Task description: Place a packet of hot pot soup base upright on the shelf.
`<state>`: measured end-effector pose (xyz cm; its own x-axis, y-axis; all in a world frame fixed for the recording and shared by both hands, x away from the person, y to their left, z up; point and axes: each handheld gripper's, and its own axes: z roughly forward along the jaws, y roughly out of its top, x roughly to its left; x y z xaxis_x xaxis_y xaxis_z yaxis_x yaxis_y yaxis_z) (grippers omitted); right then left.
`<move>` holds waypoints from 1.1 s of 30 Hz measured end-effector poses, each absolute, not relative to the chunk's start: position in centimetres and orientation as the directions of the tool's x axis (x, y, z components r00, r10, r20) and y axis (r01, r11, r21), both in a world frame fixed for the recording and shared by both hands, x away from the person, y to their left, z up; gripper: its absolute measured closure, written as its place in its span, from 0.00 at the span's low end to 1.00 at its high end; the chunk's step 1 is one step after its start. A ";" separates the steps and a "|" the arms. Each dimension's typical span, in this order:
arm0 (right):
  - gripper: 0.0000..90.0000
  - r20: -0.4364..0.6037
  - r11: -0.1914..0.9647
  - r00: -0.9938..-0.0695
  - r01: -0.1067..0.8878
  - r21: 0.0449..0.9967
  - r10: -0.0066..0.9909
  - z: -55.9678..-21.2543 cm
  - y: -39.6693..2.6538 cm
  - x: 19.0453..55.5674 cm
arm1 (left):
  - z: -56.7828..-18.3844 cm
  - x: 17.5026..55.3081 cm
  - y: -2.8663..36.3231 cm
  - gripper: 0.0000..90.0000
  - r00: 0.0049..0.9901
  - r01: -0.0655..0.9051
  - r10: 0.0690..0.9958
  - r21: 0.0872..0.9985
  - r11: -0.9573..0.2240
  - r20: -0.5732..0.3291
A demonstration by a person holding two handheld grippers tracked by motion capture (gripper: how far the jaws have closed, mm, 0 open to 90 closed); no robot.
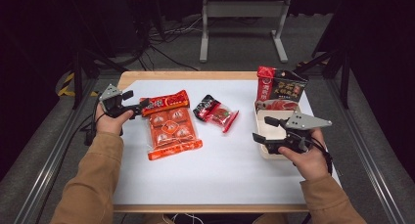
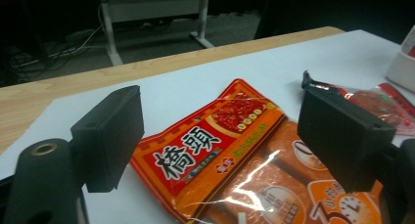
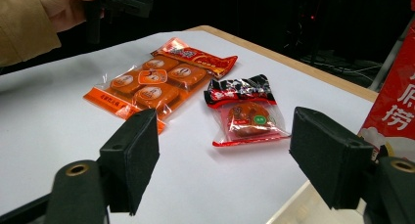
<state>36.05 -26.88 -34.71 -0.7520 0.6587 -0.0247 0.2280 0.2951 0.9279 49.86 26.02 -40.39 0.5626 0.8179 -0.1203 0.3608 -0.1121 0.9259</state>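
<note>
A flat orange snack pack point(image 1: 171, 127) with a red header lies left of centre on the white table. My left gripper point(image 1: 137, 100) hovers open at its upper left corner; in the left gripper view the header point(image 2: 210, 145) sits between the spread jaws of that gripper point(image 2: 225, 121), with no visible contact. A small red and black packet point(image 1: 217, 112) lies in the middle. My right gripper point(image 1: 264, 129) stands open over the near left part of a cream tray point(image 1: 268, 117), nothing between its jaws. In the right gripper view the small packet point(image 3: 247, 114) and orange pack point(image 3: 156, 82) lie ahead of my right gripper point(image 3: 227, 150).
A red and black bag point(image 1: 280, 87) stands upright at the tray's far end, seen at the right edge as the bag point(image 3: 396, 106). The table's wooden edge point(image 1: 186, 75) runs along the back. A metal stand point(image 1: 242, 23) is on the floor beyond.
</note>
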 end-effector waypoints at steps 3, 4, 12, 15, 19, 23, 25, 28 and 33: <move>0.30 -0.025 0.298 -0.755 0.228 0.927 0.655 -34.8 -26.7 36.0 | -40.8 50.3 26.3 0.23 0.548 0.395 0.825 0.912 -0.109 -0.138; 0.30 -0.026 0.300 -0.756 0.228 0.926 0.654 -34.8 -26.7 36.1 | -40.9 50.5 26.3 0.23 0.540 0.400 0.829 0.911 -0.100 -0.146; 0.30 -0.032 0.311 -0.765 0.223 0.924 0.643 -34.9 -26.2 36.1 | -42.5 52.1 26.9 0.25 0.496 0.455 0.841 0.889 -0.040 -0.216; 0.30 -0.032 0.310 -0.766 0.221 0.925 0.642 -34.9 -26.3 36.1 | -42.9 52.4 27.0 0.26 0.488 0.462 0.846 0.886 -0.041 -0.215; 0.30 -0.036 0.312 -0.769 0.217 0.925 0.639 -35.0 -26.2 36.1 | -43.7 52.9 27.2 0.26 0.474 0.496 0.849 0.868 -0.037 -0.235; 0.30 -0.035 0.314 -0.768 0.219 0.924 0.639 -35.0 -26.2 36.0 | -44.1 53.2 27.3 0.25 0.461 0.540 0.840 0.842 -0.010 -0.285; 0.30 -0.034 0.315 -0.768 0.222 0.923 0.640 -35.1 -26.3 35.9 | -44.4 53.4 27.1 0.25 0.451 0.559 0.840 0.829 -0.002 -0.302; 0.30 -0.034 0.313 -0.763 0.224 0.923 0.646 -35.1 -26.4 35.8 | -44.9 53.6 26.9 0.26 0.449 0.583 0.837 0.812 -0.009 -0.313; 0.30 -0.037 0.318 -0.766 0.223 0.922 0.642 -35.1 -26.3 35.7 | -45.2 53.7 26.7 0.27 0.452 0.603 0.831 0.798 -0.017 -0.324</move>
